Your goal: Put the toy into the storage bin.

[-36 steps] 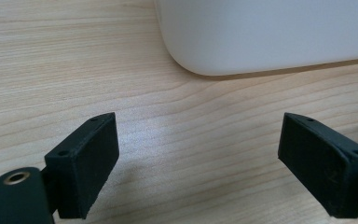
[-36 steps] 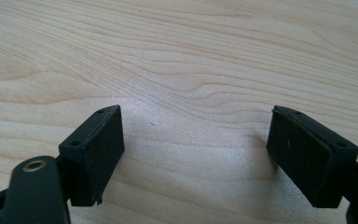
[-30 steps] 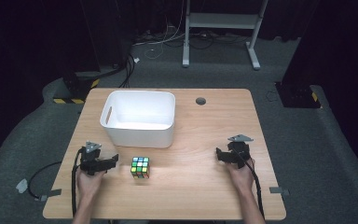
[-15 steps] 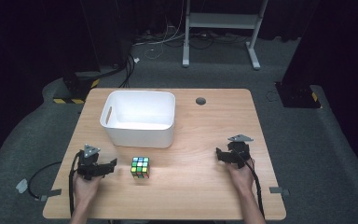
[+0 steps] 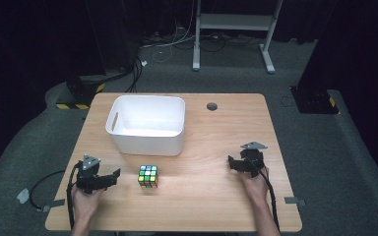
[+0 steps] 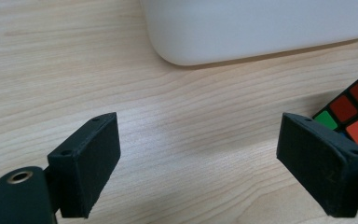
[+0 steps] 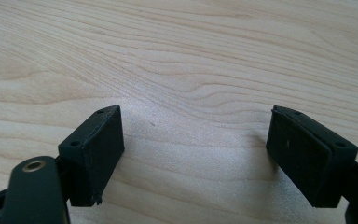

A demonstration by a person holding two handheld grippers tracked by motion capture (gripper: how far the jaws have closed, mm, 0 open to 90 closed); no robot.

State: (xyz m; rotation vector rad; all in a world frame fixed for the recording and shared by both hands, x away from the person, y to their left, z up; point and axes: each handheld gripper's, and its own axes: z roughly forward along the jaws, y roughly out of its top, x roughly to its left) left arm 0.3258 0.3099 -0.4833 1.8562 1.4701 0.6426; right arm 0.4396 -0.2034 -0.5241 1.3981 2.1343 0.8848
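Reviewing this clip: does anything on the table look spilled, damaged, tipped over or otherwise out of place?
Nothing stands out. The white bin stands upright and looks empty, the scrambled puzzle cube sits flat in front of it, and the left tongs and right tongs are open with only bare wood between their jaws.

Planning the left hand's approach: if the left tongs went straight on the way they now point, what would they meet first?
Probably the multicoloured puzzle cube. From above, the left tongs point right, at the cube, with bare wooden table between. In the left gripper view the cube sits at the right jaw's edge, so a near miss is possible.
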